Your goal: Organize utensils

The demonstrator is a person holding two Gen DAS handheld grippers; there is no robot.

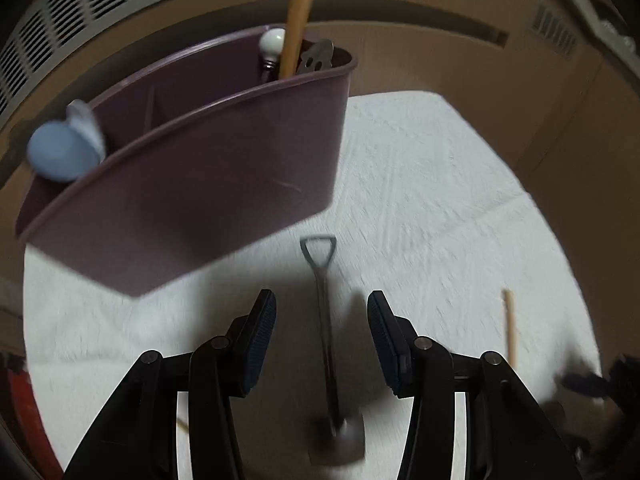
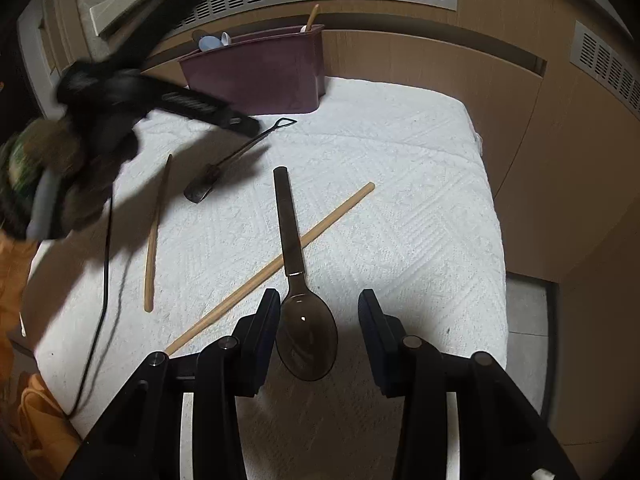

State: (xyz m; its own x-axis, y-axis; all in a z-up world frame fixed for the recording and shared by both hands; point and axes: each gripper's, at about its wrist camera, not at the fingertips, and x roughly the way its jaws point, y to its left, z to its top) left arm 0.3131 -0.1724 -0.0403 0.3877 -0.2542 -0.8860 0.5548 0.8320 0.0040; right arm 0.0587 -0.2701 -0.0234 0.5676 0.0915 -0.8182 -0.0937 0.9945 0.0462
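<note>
— While we look along the right gripper (image 2: 319,306), we get the whole white quilted worktop (image 2: 400,184), which the left wrist view cuts off at its edges.
— And we see the purple caddy (image 1: 224,168) far closer from the left: a divider inside, a wooden handle (image 1: 297,28), a white knob and a grey metal piece standing in its right end, pale blue scoops at the left end.
— From the right we see the left gripper (image 1: 322,307) as a dark blur above the small shovel-shaped spoon (image 1: 325,320). In its own view the jaws stand apart, the spoon's shaft between them, touching neither pad.
— Our right gripper's jaws are also parted, empty; the brown translucent spoon (image 2: 298,280) lies flat with its bowl between them, close to the left pad.
— Only the right view shows both chopsticks: one (image 2: 276,264) passes under that spoon's handle, the other (image 2: 156,236) lies apart, left.
— We read no writing anywhere. The shovel spoon's blade is smeared by blur.
</note>
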